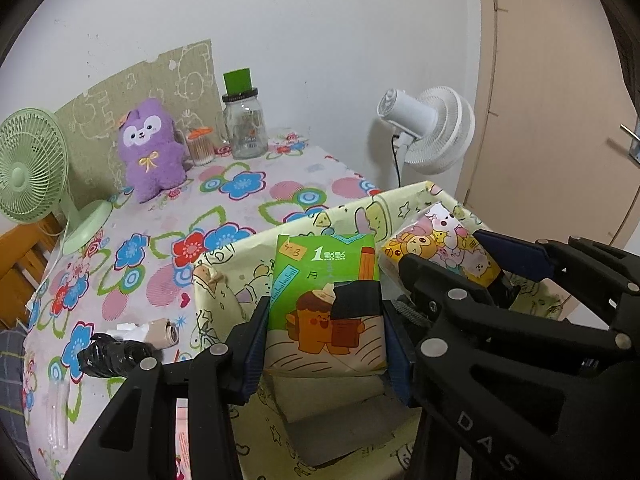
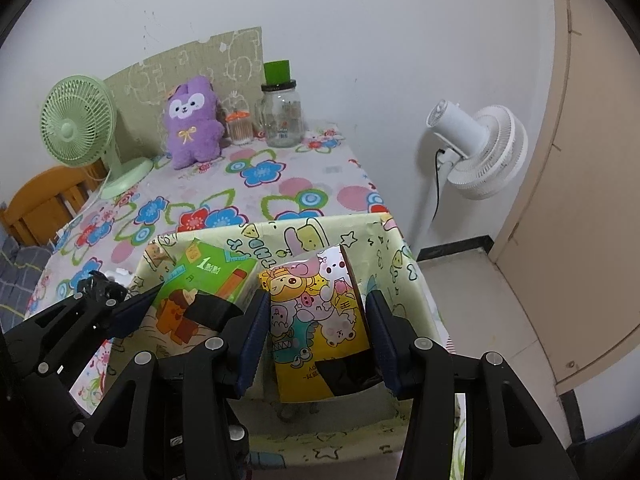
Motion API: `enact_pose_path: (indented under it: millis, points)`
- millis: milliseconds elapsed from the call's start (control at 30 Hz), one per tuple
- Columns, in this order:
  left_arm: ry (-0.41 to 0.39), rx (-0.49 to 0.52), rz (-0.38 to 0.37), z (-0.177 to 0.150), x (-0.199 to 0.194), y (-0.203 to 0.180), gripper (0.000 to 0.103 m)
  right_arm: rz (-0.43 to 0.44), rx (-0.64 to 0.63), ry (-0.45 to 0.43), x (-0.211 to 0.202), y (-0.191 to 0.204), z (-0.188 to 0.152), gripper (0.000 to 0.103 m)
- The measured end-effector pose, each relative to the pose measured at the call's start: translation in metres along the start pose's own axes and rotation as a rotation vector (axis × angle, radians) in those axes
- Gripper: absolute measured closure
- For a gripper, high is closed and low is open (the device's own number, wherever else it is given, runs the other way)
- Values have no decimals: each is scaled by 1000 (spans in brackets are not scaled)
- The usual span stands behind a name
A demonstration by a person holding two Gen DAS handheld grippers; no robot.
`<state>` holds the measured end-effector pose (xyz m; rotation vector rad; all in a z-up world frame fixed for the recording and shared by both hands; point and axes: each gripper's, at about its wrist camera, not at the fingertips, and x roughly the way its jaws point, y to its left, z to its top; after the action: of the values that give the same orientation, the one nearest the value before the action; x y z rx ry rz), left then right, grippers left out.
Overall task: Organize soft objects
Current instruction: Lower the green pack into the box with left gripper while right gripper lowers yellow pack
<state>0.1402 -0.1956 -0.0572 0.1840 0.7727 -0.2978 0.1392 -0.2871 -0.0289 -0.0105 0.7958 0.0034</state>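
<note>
My left gripper (image 1: pixel 326 340) is shut on a green tissue pack (image 1: pixel 324 280) and holds it upright over the open yellow cartoon-print box (image 1: pixel 224 280). My right gripper (image 2: pixel 316 340) is shut on a yellow cartoon tissue pack (image 2: pixel 316 312), also upright over the same box (image 2: pixel 288 236). The two packs stand side by side, the green one (image 2: pixel 208 280) on the left and the yellow one (image 1: pixel 440 244) on the right. A purple plush toy (image 1: pixel 150 148) sits at the far end of the floral table; it also shows in the right wrist view (image 2: pixel 192 124).
A green desk fan (image 1: pixel 28 168) stands far left, and a glass jar (image 1: pixel 244 128) with a cotton-swab pot (image 1: pixel 200 146) at the back. A white floor fan (image 2: pixel 476 148) stands right of the table by a door. Black-wrapped object (image 1: pixel 108 354) and scraps lie left of the box.
</note>
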Motion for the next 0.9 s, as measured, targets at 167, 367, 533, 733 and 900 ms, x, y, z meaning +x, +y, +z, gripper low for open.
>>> enact_pose_path:
  millis: [167, 367, 533, 733, 900]
  points:
    - [12, -9, 2, 0, 6, 2, 49, 5, -1, 10, 8, 0, 0, 50]
    - [18, -12, -11, -3, 8, 3, 48, 24, 33, 47, 17, -6, -2, 42]
    - [10, -27, -30, -5, 3, 2, 38, -3, 24, 22, 10, -4, -4, 25]
    - [5, -26, -28, -8, -5, 2, 30, -22, -1, -9, 1, 0, -6, 20]
    - [-25, -22, -20, -11, -16, 3, 23, -21, 13, -26, -9, 1, -8, 15]
